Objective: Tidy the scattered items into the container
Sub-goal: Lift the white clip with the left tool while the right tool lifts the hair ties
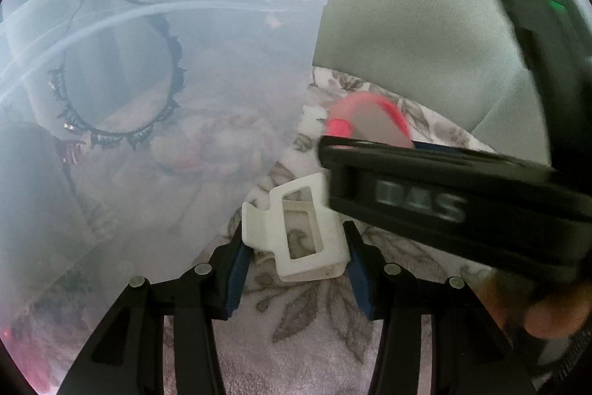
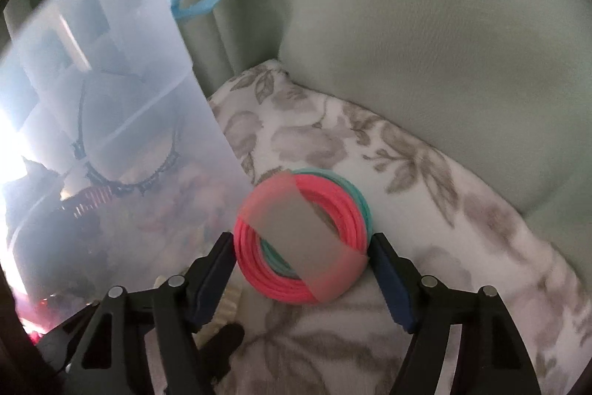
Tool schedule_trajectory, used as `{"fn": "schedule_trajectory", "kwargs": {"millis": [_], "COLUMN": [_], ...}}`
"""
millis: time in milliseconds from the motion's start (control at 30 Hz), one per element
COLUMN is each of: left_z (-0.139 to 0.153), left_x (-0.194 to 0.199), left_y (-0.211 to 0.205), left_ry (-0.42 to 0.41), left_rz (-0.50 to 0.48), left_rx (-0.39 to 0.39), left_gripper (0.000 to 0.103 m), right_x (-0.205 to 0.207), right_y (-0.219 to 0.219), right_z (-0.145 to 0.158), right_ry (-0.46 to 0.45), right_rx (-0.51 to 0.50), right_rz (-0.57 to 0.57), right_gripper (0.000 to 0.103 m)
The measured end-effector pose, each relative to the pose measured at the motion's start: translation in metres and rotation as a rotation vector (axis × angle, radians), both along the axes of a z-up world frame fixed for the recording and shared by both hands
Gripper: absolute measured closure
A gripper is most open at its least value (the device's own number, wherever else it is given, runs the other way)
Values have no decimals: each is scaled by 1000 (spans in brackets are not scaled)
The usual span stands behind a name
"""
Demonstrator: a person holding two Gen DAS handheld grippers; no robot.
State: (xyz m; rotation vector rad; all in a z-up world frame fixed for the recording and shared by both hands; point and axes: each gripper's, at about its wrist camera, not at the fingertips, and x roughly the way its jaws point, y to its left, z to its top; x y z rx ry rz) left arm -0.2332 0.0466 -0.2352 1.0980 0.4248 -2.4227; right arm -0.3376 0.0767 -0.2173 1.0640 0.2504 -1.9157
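Left wrist: left tongs (image 1: pixel 296 247) clamp white clip (image 1: pixel 296 232) — right tongs (image 2: pixel 301 247) clamp pink-teal rings (image 2: pixel 303 236).

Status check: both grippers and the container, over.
Left gripper shut on white hair clip. Right gripper shut on pink and teal ring bundle. Translucent container beside it, black headband inside. Nothing blocking.

White hair clip (image 1: pixel 299 228) tilted above floral blanket, beside translucent bin (image 1: pixel 155 91). Pink and teal ring bundle (image 2: pixel 303 239), banded with clear tape, stands on edge nearby. Black headband (image 1: pixel 122 99) lies inside bin.
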Motion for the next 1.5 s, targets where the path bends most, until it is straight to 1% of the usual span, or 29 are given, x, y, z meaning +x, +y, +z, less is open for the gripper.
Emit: {"fn": "schedule_trajectory", "kwargs": {"millis": [167, 300, 400, 533, 667, 767, 867, 1000, 1067, 1233, 1367, 1500], "left_z": [1, 3, 6, 9, 16, 23, 36, 50, 57, 77, 94, 116], "left_x": [-2, -1, 1, 10, 27, 40, 53, 71, 83, 104, 119, 132], "left_y": [1, 1, 3, 16, 32, 41, 48, 53, 56, 57, 55, 51], "left_ry": [-16, -23, -27, -47, -57, -63, -54, -54, -50, -32, -6, 36], "left_rz": [-6, -17, -38, -98, -160, -206, -258, -302, -322, -359, -381, -399], "left_rx": [-17, -12, 0, -1, 0, 6, -4, -8, -11, -14, -10, 6], "left_gripper": [54, 54, 54, 54, 54, 54, 54, 55, 55, 55, 55, 55], "right_x": [-1, 9, 17, 37, 67, 97, 130, 173, 189, 229, 253, 269], "right_y": [31, 51, 68, 98, 128, 151, 173, 200, 203, 216, 216, 214], "right_z": [7, 17, 23, 31, 38, 45, 44, 40, 38, 47, 60, 81], "right_ry": [-29, -41, -56, -78, -96, -95, -121, -165, -176, -182, -157, -115], "right_rx": [-38, -80, -113, -154, -189, -198, -226, -261, -266, -271, -250, -224], "right_rz": [-105, -197, -270, -375, -474, -540, -619, -723, -760, -827, -852, -876], "right_gripper": [28, 28, 28, 28, 28, 28, 28, 28, 28, 28, 28, 28]}}
